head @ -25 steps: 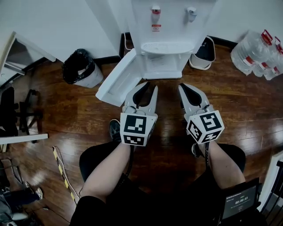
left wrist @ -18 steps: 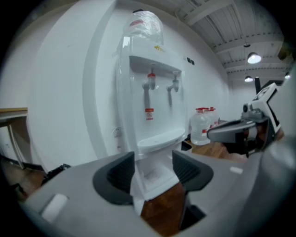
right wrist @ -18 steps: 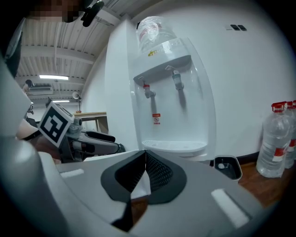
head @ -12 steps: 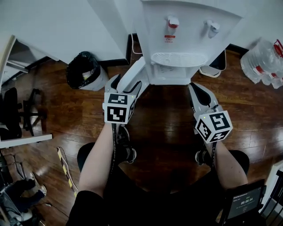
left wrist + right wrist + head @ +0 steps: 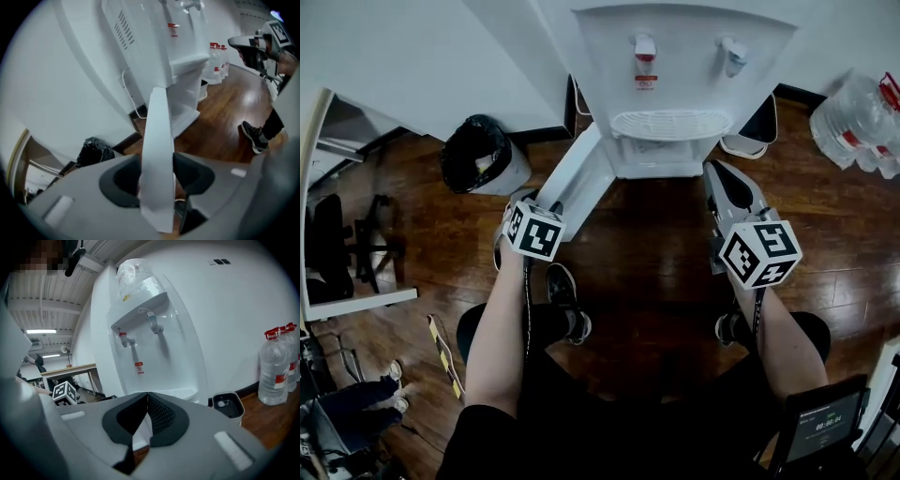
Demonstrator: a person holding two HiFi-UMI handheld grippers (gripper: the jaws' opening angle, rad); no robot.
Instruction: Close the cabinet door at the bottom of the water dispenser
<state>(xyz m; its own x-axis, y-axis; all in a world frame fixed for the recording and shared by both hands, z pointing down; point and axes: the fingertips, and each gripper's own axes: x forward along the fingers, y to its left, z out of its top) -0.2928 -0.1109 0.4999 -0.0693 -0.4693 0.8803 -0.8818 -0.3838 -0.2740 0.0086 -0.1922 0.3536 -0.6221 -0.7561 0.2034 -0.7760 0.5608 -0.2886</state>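
Note:
The white water dispenser (image 5: 675, 66) stands against the wall, and its bottom cabinet door (image 5: 577, 178) swings open toward the left. My left gripper (image 5: 534, 208) points steeply down at the door's outer end. In the left gripper view the door's edge (image 5: 157, 140) runs between the jaws of the left gripper (image 5: 157, 176); they are closing and the dark pads (image 5: 192, 176) lie against both faces. My right gripper (image 5: 719, 173) hovers shut and empty in front of the dispenser's right side. In the right gripper view the right gripper (image 5: 147, 401) faces the dispenser (image 5: 154, 352).
A bin with a black bag (image 5: 478, 155) sits left of the door. A small white bin (image 5: 750, 131) and water bottles (image 5: 858, 122) are to the right. The person's shoe (image 5: 567, 300) is on the wood floor below the door. A desk (image 5: 337, 122) is at far left.
My left gripper has swung from the middle out to the left and down onto the open door's end, its jaws now astride the edge. The right gripper has shifted slightly.

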